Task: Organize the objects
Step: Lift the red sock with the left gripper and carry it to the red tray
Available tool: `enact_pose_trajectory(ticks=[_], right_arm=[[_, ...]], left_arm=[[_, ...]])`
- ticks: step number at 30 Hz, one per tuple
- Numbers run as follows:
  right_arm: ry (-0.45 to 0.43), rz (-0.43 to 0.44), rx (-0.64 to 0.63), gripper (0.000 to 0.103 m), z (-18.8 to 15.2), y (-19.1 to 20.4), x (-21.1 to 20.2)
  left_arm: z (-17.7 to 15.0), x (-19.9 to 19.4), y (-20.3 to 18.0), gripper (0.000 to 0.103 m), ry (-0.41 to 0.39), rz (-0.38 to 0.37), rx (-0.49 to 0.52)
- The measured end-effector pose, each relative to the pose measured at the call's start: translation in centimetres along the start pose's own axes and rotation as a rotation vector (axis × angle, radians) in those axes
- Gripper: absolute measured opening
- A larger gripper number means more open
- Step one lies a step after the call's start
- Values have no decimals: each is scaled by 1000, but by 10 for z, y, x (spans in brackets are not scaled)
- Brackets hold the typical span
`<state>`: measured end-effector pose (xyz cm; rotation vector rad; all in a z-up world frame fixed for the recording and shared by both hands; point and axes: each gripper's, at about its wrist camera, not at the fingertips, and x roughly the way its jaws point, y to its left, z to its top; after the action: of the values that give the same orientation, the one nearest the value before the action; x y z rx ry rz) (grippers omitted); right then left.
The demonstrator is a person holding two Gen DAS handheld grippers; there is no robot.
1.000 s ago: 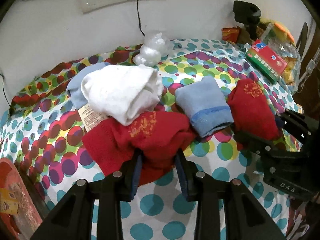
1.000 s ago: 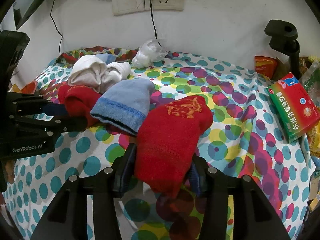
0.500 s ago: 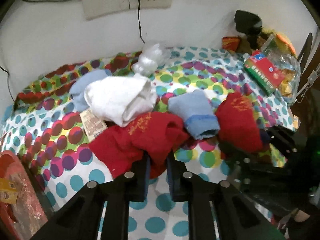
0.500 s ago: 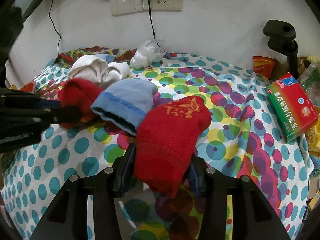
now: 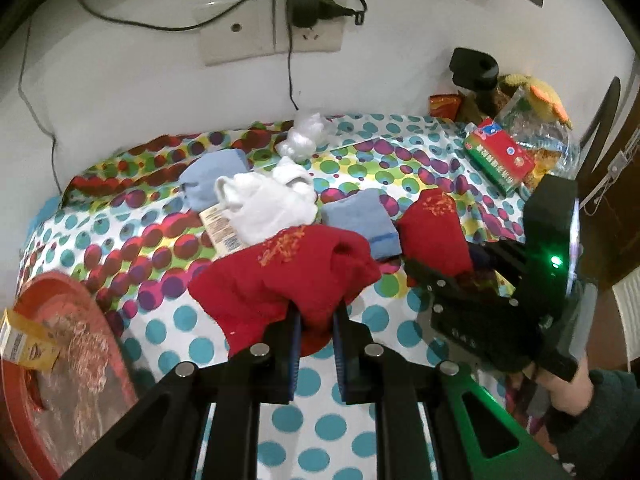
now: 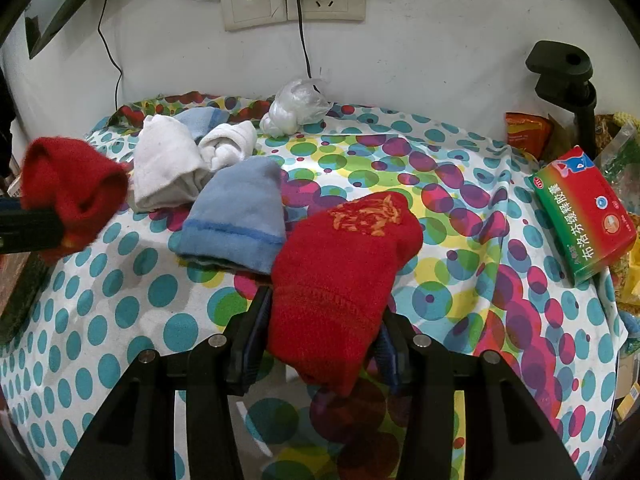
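The surface point(image 6: 460, 216), draped in a cloth of coloured dots, fills most of both views and carries the whole jumble, so it reads as the sorting area for the task. At the lower left of the left wrist view a red round tray point(image 5: 60, 360) sits at the edge with a small yellow packet point(image 5: 24, 340) on it. Two matching red socks with gold embroidery are the things in hand, which suggests pairing. The left tool point(image 5: 316, 330), at the bottom centre of its own view, is clamped tight on the cuff of the first red sock point(image 5: 280, 276), whose body bunches just above the pads and appears raised off the cloth. In the right wrist view that sock shows at the left edge, clear of the pile. The right tool point(image 6: 320, 340) grips the second red sock point(image 6: 344, 264) across its cuff at bottom centre, the toe lying on the cloth, probably waiting for its mate. Between them lies a blue sock point(image 6: 240, 220), and behind it a white sock bundle point(image 6: 172, 168) with another blue sock point(image 5: 212, 176) beyond, presumably pairs not yet handled. A red and green medicine box point(image 6: 584, 212) lies at the right edge, and a crumpled plastic bag point(image 6: 294, 110) sits against the wall at top centre, apart from the socks.
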<state>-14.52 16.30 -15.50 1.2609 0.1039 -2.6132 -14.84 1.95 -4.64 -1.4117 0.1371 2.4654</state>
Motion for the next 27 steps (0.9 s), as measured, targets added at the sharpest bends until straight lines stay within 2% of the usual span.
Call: enact_pose_trajectory(ticks=[12,20,27], right_arm=[[1,-6,3,44,1,0,-1],[1,-10,6,44,1,0,-1],[1,-13,8,44,1,1,-1]], left_arm=[[-28,-44,47,14,-11,64,-123],[-48,-79,87,14,-30,148,-184],[-72,-99,127,14,-16,229,-245]])
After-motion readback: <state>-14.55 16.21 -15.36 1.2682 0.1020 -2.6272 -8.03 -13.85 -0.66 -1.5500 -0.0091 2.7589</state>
